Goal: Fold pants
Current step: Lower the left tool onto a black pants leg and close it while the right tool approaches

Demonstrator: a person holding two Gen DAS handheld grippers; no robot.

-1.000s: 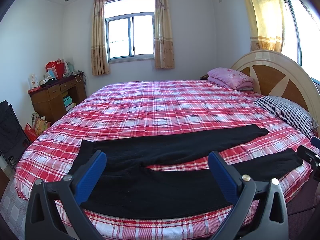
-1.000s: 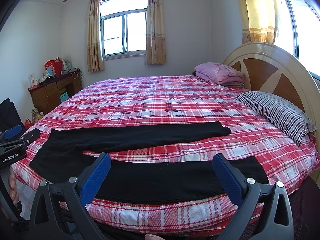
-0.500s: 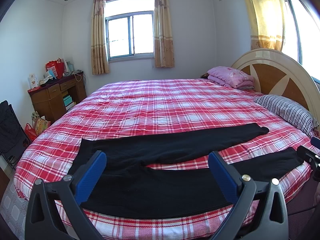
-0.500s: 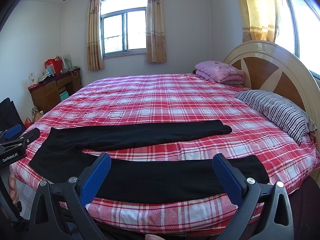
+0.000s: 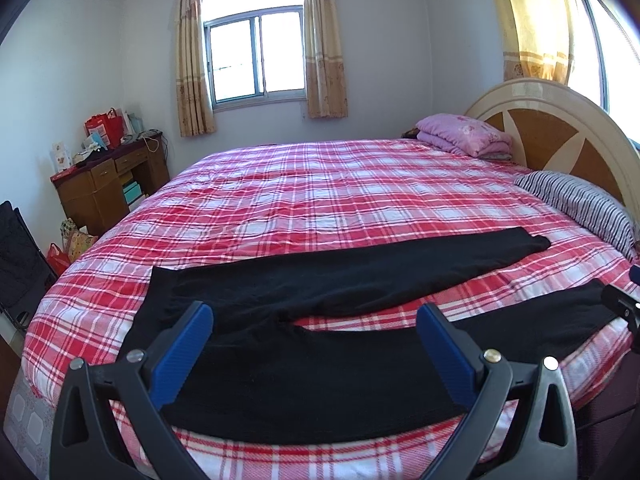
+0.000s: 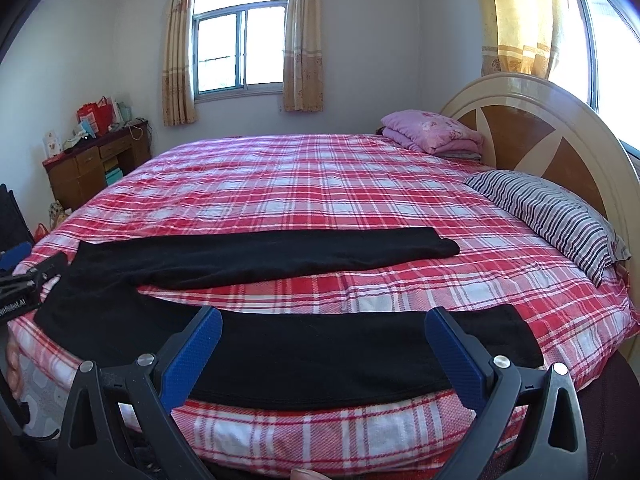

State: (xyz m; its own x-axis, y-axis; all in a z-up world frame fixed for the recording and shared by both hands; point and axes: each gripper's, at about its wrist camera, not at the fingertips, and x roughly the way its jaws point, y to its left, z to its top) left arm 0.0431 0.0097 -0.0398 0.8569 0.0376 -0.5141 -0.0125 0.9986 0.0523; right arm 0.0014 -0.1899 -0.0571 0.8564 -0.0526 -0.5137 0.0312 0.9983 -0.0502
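Black pants [image 5: 320, 280] [image 6: 260, 258] lie flat on the near side of a round bed, waist to the left, the two legs spread apart and running to the right. My left gripper [image 5: 314, 320] hovers open above the near leg close to the crotch, holding nothing. My right gripper [image 6: 322, 324] hovers open above the near leg's middle, cuff end [image 6: 516, 336] to its right. Each gripper's edge shows in the other's view: the right one [image 5: 622, 306], the left one [image 6: 24, 276].
The bed has a red plaid cover [image 5: 340, 196], a wooden headboard [image 6: 532, 136], a striped pillow [image 6: 552, 212] and a folded pink blanket [image 6: 432, 130] at the right. A wooden desk [image 5: 108, 180] with clutter stands by the left wall, bags on the floor beside it.
Both grippers have crept slightly forward toward the bed; the pants sit a bit lower in the views. Both stay open.
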